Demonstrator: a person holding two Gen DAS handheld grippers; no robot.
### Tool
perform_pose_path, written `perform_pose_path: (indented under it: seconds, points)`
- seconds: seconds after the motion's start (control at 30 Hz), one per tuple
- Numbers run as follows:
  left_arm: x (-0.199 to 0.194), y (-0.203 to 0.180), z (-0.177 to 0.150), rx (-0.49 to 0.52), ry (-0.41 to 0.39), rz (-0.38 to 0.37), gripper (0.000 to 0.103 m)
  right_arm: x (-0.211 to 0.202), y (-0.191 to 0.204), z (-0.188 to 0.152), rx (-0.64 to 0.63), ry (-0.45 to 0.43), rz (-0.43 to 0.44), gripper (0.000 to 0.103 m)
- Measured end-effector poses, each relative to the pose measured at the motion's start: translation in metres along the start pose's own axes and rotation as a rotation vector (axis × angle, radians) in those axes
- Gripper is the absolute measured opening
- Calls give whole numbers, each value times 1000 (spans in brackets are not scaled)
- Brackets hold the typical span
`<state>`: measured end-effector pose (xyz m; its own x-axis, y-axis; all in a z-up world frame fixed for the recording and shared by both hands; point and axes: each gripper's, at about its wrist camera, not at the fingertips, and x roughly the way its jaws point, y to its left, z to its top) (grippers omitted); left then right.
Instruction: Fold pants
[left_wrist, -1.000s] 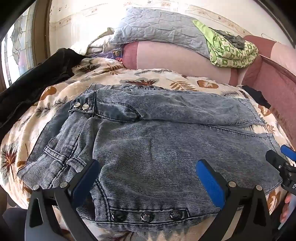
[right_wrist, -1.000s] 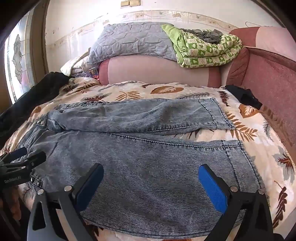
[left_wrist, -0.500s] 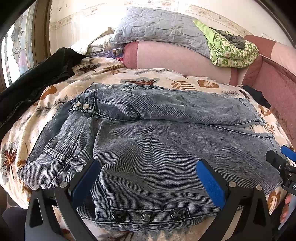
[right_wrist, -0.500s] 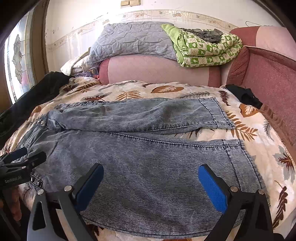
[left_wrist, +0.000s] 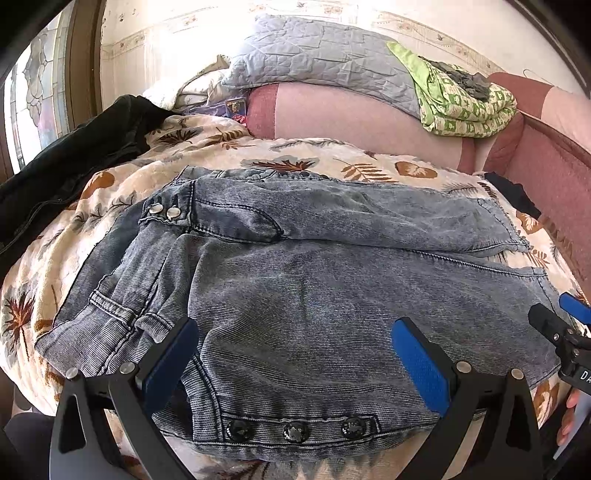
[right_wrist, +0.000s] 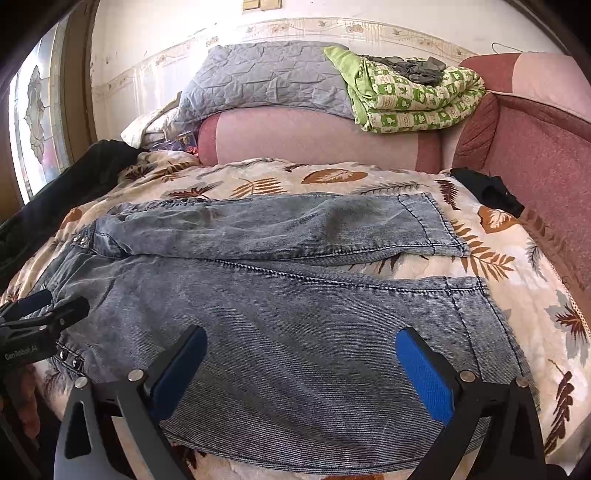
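Change: nothing has moved since earlier frames.
Pants (left_wrist: 314, 295): one pair, two legs flat, mid-frame.
Left gripper (left_wrist: 295, 354): wide open, empty.
Right gripper (right_wrist: 301, 360): wide open, empty.

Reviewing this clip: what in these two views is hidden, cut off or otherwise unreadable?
- Near hem of the jeans: left wrist view, behind the left hand-held gripper.
- Near leg edge: right wrist view, behind the right hand-held gripper.
- Black garment: cut by the left frame edge.
- Items beside the grey quilt: too small to identify.
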<state>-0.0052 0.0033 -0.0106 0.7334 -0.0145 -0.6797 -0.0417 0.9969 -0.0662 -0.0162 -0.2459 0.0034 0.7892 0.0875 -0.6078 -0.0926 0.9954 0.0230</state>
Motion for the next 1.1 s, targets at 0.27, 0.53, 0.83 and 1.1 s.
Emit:
perform_pose_path:
  seconds: [0.27, 0.53, 0.83, 1.1]
  points:
    - [0, -1, -1, 5, 0, 11, 103, -1, -2, 2, -1, -30, -5, 103]
    - [-8, 9, 2, -23, -3, -7, 103, -5, -15, 1, 64, -22, 10, 103]
    - [-34, 76, 9, -227, 62, -60, 103, -20, -132, -39, 624, 209, 188, 103]
    - [-20, 126, 1, -397, 176, -14, 103, -7, -217, -81, 993, 263, 253, 103]
